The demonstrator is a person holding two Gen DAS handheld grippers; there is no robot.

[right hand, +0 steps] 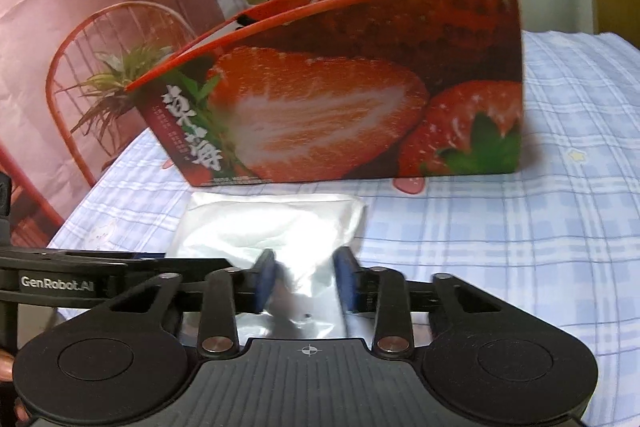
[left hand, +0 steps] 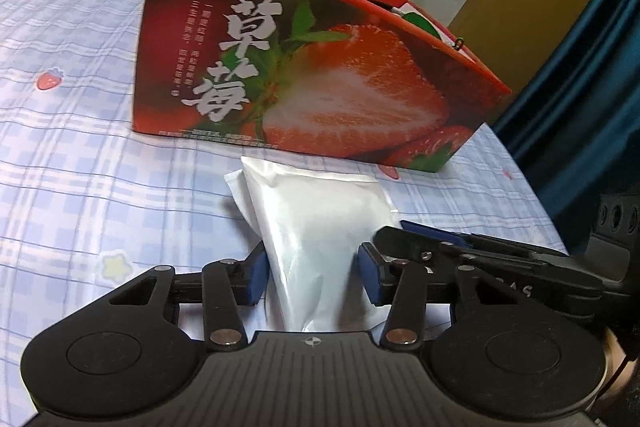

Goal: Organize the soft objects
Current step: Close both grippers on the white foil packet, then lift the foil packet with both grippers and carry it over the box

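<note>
A: The left gripper (left hand: pixel 310 277) and the right gripper (right hand: pixel 306 279) each pinch the near end of the white pouch (left hand: pixel 320 227).
B: Where is it?
A: On the checked sheet (left hand: pixel 100 155), just before the strawberry box (left hand: pixel 320 67). Only the right view shows the printed backdrop (right hand: pixel 100 27). Bare sheet lies either side.

Strawberry box (left hand: pixel 304 67) ahead of the left gripper: large white characters "草莓" on its front, small columns beside them too small to read. "GenRobot.AI" in white on the other gripper's black body (right hand: pixel 56 283), left of the right gripper
</note>
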